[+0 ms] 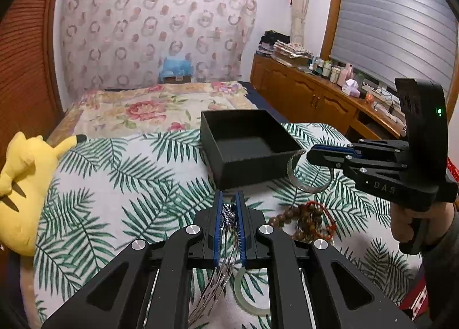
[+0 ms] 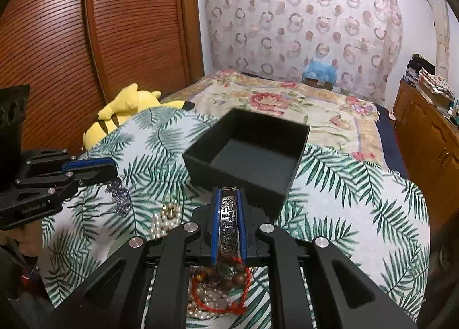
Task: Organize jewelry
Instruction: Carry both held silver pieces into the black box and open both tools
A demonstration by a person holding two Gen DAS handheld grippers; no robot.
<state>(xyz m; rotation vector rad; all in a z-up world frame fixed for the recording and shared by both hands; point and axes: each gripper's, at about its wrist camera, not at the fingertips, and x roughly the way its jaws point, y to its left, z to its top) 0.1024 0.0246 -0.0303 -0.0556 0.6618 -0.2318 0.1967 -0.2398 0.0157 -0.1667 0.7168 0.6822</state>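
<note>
An open black box [image 1: 246,145] [image 2: 249,157] sits empty on the palm-leaf cloth. My left gripper [image 1: 229,195] [image 2: 113,169] is shut on a sparkly silver-blue necklace [image 1: 229,215] [image 2: 120,197], lifted off the cloth with its strands dangling. My right gripper [image 2: 229,191] [image 1: 311,154] is shut on an engraved silver cuff bangle [image 2: 229,220] [image 1: 308,182], held near the box's front right corner. On the cloth lie wooden bead bracelets with red cord [image 1: 301,220] [image 2: 221,286], a pearl strand [image 2: 163,223] and a pale green bangle [image 1: 246,297].
A yellow plush toy [image 1: 25,185] [image 2: 126,111] lies at the cloth's left edge. A floral quilt [image 1: 149,108] covers the bed behind the box. A wooden cabinet [image 1: 309,94] with bottles stands along the right, a slatted wooden door [image 2: 86,42] on the left.
</note>
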